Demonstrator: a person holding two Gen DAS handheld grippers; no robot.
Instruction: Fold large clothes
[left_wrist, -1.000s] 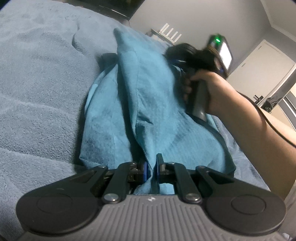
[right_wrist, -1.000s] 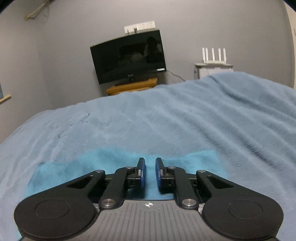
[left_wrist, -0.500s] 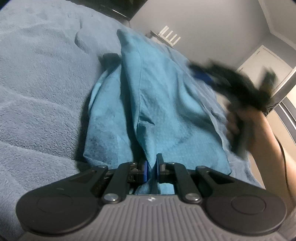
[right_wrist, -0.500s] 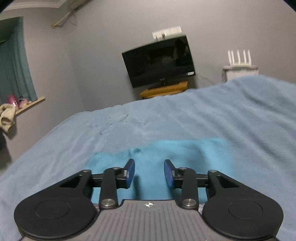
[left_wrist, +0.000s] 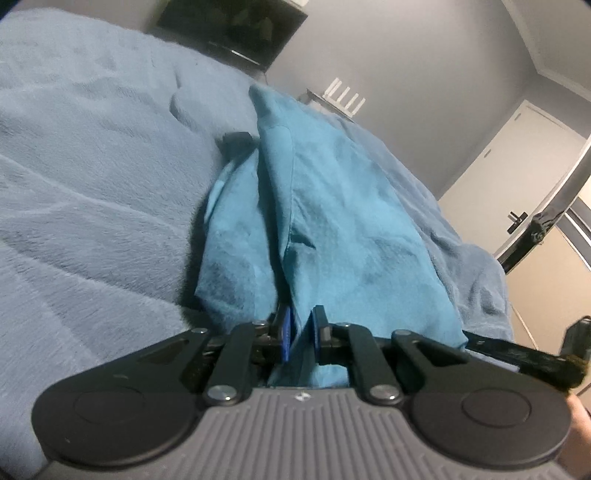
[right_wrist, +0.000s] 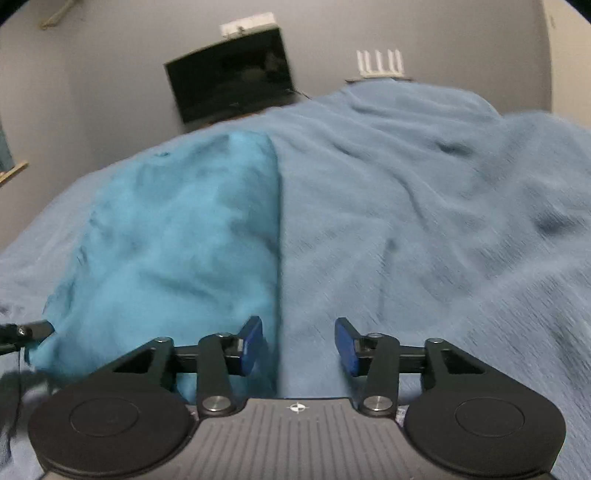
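Left wrist view: left hand-held gripper (left_wrist: 300, 334) pinches the teal garment (left_wrist: 332, 229) lying on the bed (left_wrist: 92, 184); keep tension.

Right wrist view: right hand-held gripper (right_wrist: 300, 345), jaws wide and empty, should seize the garment's right edge (right_wrist: 271, 258).

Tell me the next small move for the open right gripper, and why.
Probably nudge the right gripper left and close on the near edge of the teal fabric garment. Its jaws stand open and empty over the blue fleece blanket, while the left gripper already pinches the other corner.
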